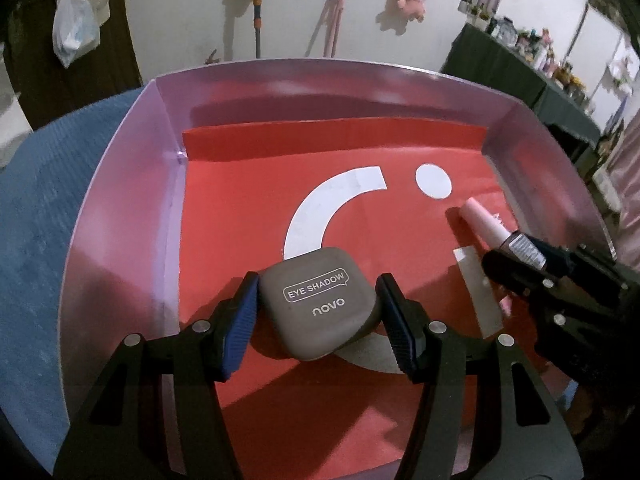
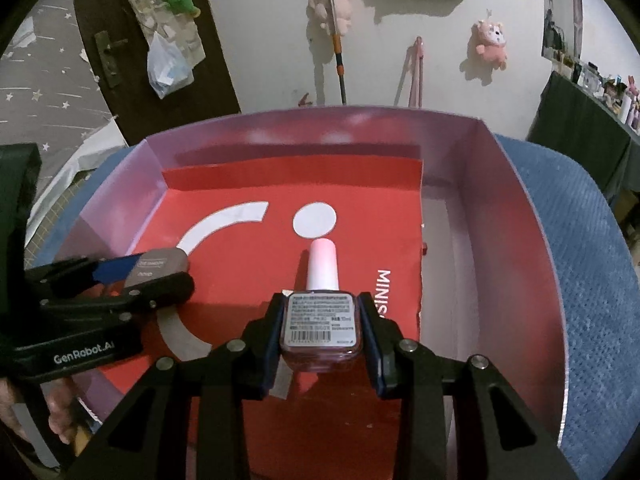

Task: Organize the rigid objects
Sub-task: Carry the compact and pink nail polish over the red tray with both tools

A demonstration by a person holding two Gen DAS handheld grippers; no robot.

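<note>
My left gripper [image 1: 318, 314] is shut on a grey-brown eye shadow case [image 1: 318, 312], held just above the red floor of a silver-walled box [image 1: 120, 208]. My right gripper [image 2: 322, 326] is shut on a nail polish bottle [image 2: 322, 320] with a pale pink cap and a barcode label, held over the red paper in the same box [image 2: 516, 208]. In the left wrist view the bottle [image 1: 486, 222] and the right gripper [image 1: 520, 270] show at the right. In the right wrist view the left gripper [image 2: 136, 276] with the case [image 2: 160, 268] shows at the left.
A red paper with a white arc and dot [image 1: 433, 181] lines the box floor. The box stands on a blue mat [image 2: 592, 260]. A wall with hung plush toys [image 2: 492, 44] and a mop handle lies behind. A dark door [image 2: 120, 40] is at the left.
</note>
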